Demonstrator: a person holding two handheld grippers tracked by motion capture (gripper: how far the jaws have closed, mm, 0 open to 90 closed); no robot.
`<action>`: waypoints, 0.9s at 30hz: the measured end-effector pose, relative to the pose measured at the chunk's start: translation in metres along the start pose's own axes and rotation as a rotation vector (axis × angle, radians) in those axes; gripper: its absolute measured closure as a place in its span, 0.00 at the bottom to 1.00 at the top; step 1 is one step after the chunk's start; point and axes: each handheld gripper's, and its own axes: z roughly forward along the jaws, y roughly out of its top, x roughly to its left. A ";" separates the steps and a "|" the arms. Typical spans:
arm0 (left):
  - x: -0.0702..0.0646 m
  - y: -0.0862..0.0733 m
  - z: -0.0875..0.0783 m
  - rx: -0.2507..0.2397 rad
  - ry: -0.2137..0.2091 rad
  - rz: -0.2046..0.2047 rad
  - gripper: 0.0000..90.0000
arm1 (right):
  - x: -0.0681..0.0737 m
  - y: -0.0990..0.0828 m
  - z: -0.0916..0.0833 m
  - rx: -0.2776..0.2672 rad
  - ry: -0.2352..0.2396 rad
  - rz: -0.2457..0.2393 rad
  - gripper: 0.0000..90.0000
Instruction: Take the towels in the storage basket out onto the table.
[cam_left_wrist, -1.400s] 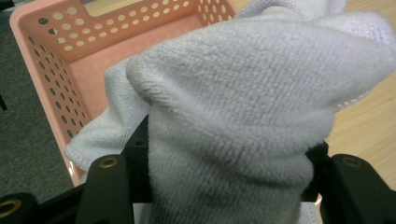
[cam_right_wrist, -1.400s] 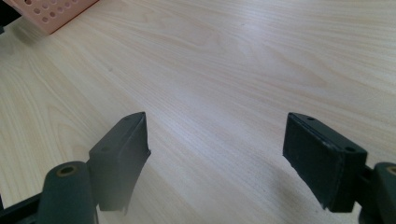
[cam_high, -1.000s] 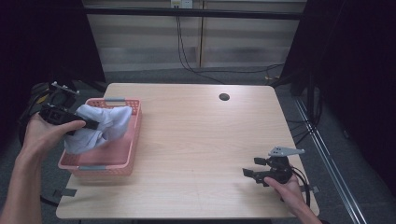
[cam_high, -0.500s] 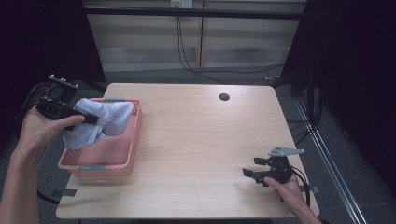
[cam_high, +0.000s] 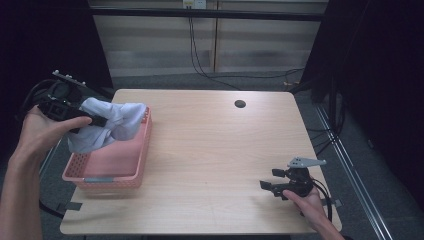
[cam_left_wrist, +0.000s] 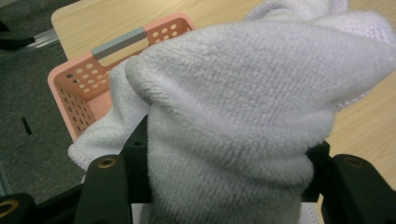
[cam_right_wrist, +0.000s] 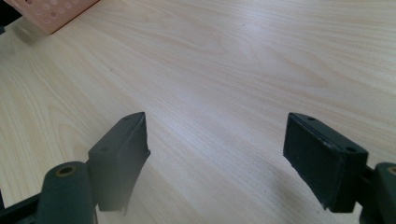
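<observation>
A: Where's the white terry-cloth towel (cam_high: 107, 125)?

B: My left gripper (cam_high: 95, 121) has its jaws clamped on it, bunched, above the pink perforated plastic basket (cam_high: 112, 170).

A: Right gripper (cam_high: 270, 187)?

B: Jaws wide apart, nothing between them, low over the pale wooden surface (cam_high: 215, 150).

Even overhead light brightens the counter (cam_high: 210, 150) against dark surroundings; soft shadows fall beneath the right hand-held gripper (cam_right_wrist: 217, 154), whose near jaws blur.

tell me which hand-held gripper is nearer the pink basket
Left. The left hand-held gripper holds a white towel right over the basket at the table's left edge. The right hand-held gripper sits open near the front right corner, far across the table.
</observation>
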 end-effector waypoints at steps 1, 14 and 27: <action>-0.001 0.001 0.000 -0.001 0.001 0.009 0.45 | 0.000 0.000 0.000 -0.001 0.000 -0.001 0.24; -0.028 0.026 -0.004 -0.044 -0.052 0.077 0.44 | 0.000 0.000 0.001 0.003 -0.007 0.002 0.24; -0.063 0.046 0.027 -0.049 -0.127 0.140 0.44 | -0.001 0.000 0.001 0.001 -0.003 0.000 0.24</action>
